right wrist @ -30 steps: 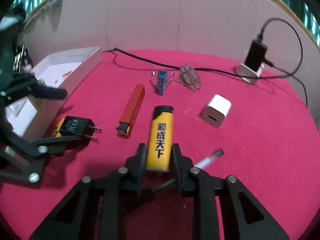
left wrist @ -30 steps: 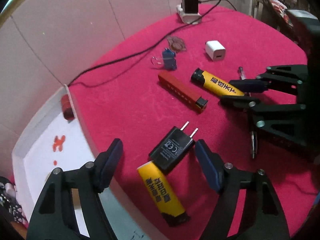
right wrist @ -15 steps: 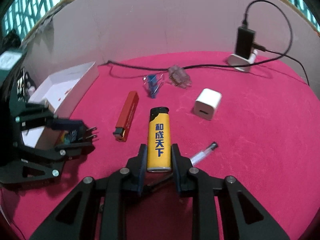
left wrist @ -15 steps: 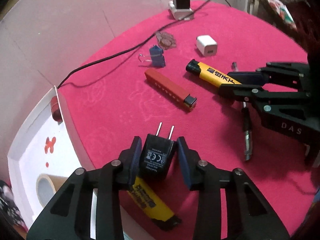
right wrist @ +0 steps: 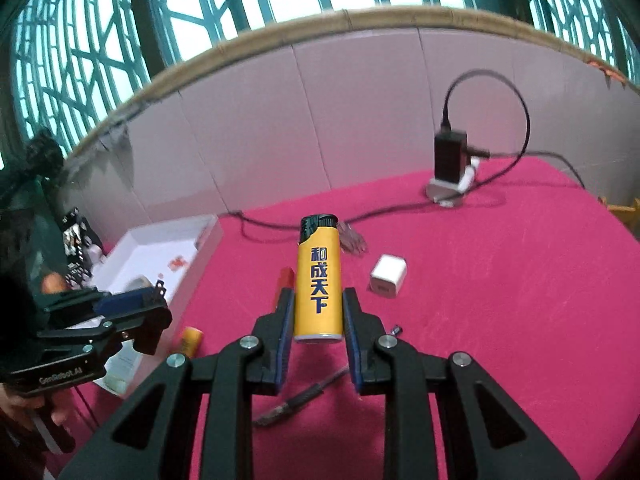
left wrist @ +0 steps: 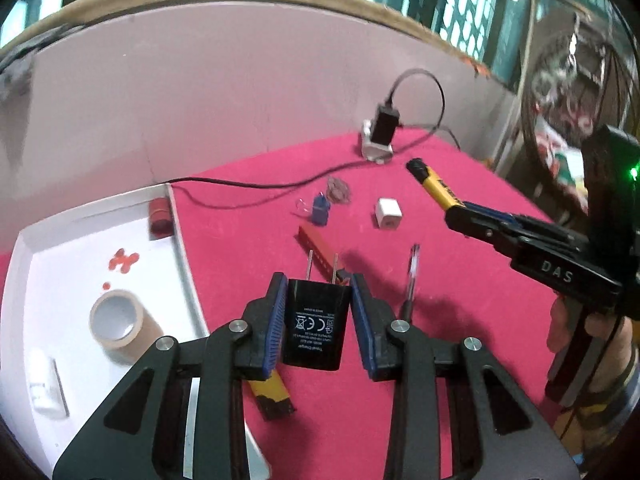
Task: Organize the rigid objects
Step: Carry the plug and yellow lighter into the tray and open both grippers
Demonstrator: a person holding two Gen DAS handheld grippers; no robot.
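- Left wrist view opens on the counter (left wrist: 248, 216), a wide spread of red cloth backed by a pale wall
- White tray (left wrist: 60, 280) sits at the counter's left edge, and inside it we've got a roll of brown tape (left wrist: 120, 326) lying flat and a small red cylinder (left wrist: 160, 218) tucked into the far corner
- Left gripper (left wrist: 318, 312) has its fingers (left wrist: 276, 322) pinched in on the black charger (left wrist: 316, 326), prongs pointing away, held up off the cloth just right of the tray wall
- Right gripper (right wrist: 318, 312) is closed snug on the yellow lighter (right wrist: 319, 280), black cap pointing forward, lifted clear of the counter
- Second yellow lighter (left wrist: 270, 394) lies on the cloth right under the left gripper, just beside the tray
- Red bar (left wrist: 318, 254) rests mid-counter, partly hidden behind the charger's prongs
- Pen (left wrist: 412, 276) lies to the right of the red bar, apart from it
- White cube adapter (left wrist: 388, 214) sits further back, near the blue binder clip (left wrist: 320, 208)
- Black plug (left wrist: 384, 128) stands in a white socket at the far edge, its cable trailing across the cloth
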